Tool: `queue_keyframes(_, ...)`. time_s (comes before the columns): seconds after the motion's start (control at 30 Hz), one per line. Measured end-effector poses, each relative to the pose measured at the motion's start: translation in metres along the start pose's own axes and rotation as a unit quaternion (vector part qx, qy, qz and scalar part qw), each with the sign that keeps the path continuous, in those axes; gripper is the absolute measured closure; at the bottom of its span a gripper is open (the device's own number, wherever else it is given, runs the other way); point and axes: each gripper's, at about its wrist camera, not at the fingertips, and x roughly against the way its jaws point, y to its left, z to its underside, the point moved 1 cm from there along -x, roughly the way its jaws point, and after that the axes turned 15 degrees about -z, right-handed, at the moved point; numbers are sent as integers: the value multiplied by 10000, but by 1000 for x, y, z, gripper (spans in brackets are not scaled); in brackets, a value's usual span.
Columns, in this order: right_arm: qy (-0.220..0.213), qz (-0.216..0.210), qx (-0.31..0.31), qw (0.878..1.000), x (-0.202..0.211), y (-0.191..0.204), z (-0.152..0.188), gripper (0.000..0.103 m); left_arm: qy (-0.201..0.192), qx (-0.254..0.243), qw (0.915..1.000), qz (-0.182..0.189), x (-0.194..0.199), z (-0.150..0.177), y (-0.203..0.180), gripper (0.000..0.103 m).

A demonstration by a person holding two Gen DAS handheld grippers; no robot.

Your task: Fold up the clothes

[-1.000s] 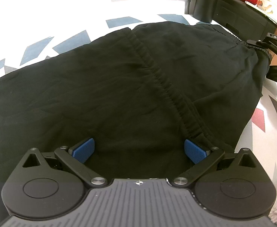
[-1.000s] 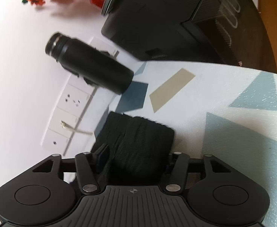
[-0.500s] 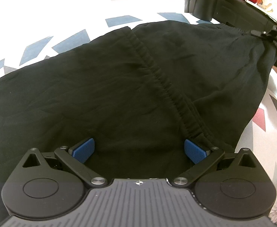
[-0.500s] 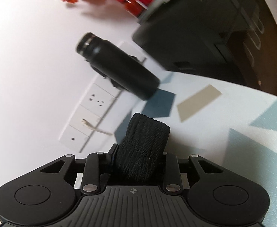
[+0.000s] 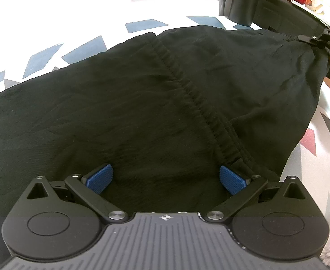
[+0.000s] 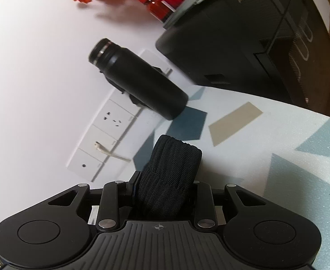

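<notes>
Meanwhile right gripper (image 6: pixel 165 191) pinches black garment (image 5: pixel 142 101); left gripper (image 5: pixel 166 177) (fingers spread) hovers low.

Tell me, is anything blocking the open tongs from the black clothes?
Nothing visible does. The open left tongs sit right over the black fabric garment, with only cloth between the blue pads.

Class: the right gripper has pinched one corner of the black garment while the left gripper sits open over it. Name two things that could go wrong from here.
1. The right gripper is shut on only a bunched corner of the black garment; lifted further, the cloth might slip out.
2. The black bottle stands close beyond that corner, so a swing could knock it over. The left gripper is open and pins nothing, so the garment may drag.
</notes>
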Motion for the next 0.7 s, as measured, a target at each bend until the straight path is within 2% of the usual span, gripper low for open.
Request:
queue_keyframes(0.27, 176, 433, -225, 9987, -4, -23, 5, 73, -31, 3, 10000, 6, 0, 1, 1, 0)
queue_keyframes(0.4, 169, 498, -403, 9978, -5, -32, 8, 60, -28, 4, 10000, 3, 0, 1, 0, 0)
queue_keyframes(0.43, 151, 498, -465, 9976, -5, -35, 9, 60, -27, 3, 10000, 0, 1, 1, 0, 0)
queue_keyframes(0.6, 164, 363, -627, 9972, -6, -39, 6, 71, -16, 6, 10000, -38, 2, 0, -1, 0)
queue_keyframes(0.7, 25, 93, -533, 9985, -1, -24, 4, 75, -4, 4, 10000, -65, 2, -1, -3, 0)
